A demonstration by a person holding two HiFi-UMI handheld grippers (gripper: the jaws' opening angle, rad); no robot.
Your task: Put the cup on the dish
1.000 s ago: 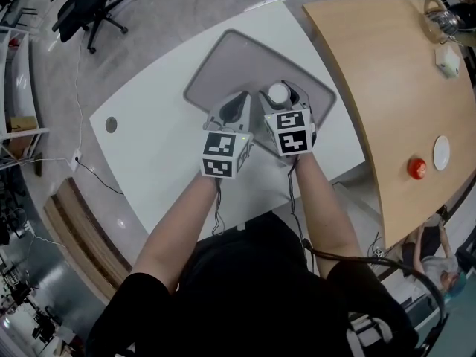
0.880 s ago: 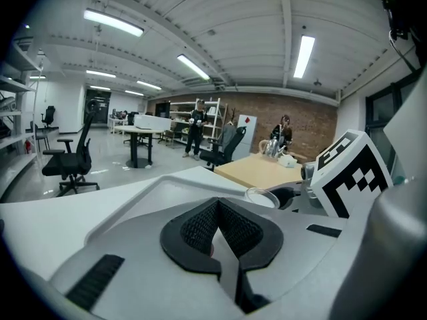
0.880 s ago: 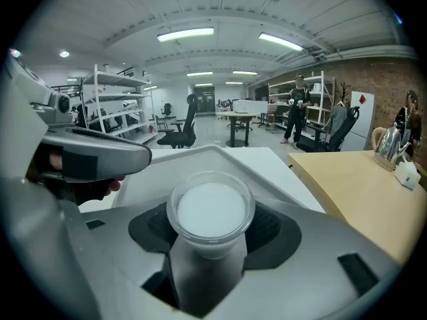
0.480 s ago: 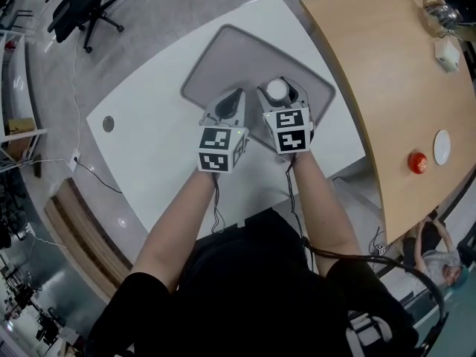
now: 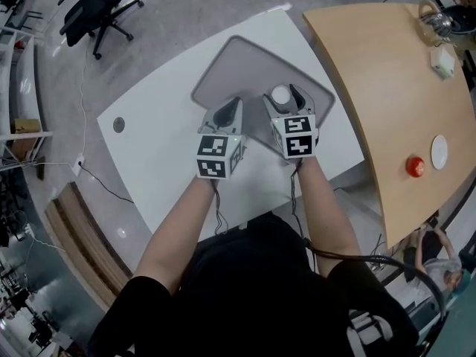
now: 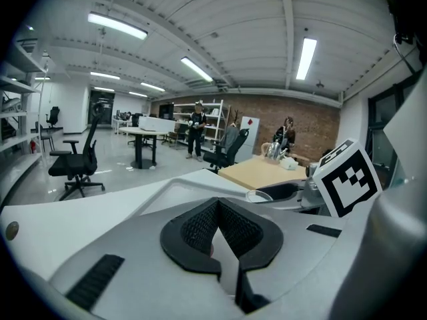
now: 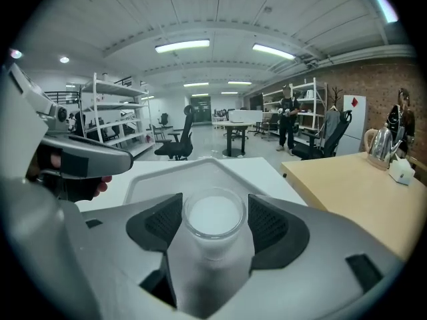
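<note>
A clear cup (image 5: 279, 95) with a white inside is held in my right gripper (image 5: 282, 94), which is shut on it over the right part of the grey tray-like dish (image 5: 238, 65). In the right gripper view the cup (image 7: 213, 215) fills the gap between the two dark pads (image 7: 270, 222), with the dish (image 7: 193, 179) beyond. My left gripper (image 5: 229, 108) hovers beside it over the dish's near side, jaws shut with nothing clearly between them (image 6: 217, 209). The cup's rim (image 6: 267, 195) shows at right in the left gripper view.
The dish lies on a white table (image 5: 163, 147) with a cable hole (image 5: 119, 124). A wooden table (image 5: 387, 88) at right carries a red object (image 5: 415, 166), a small white disc (image 5: 439, 152) and a white box (image 5: 445, 60). An office chair (image 5: 97, 10) stands far left.
The head camera has shifted a little. The left gripper has drawn slightly back toward me. The right gripper still holds the cup at the same place over the dish.
</note>
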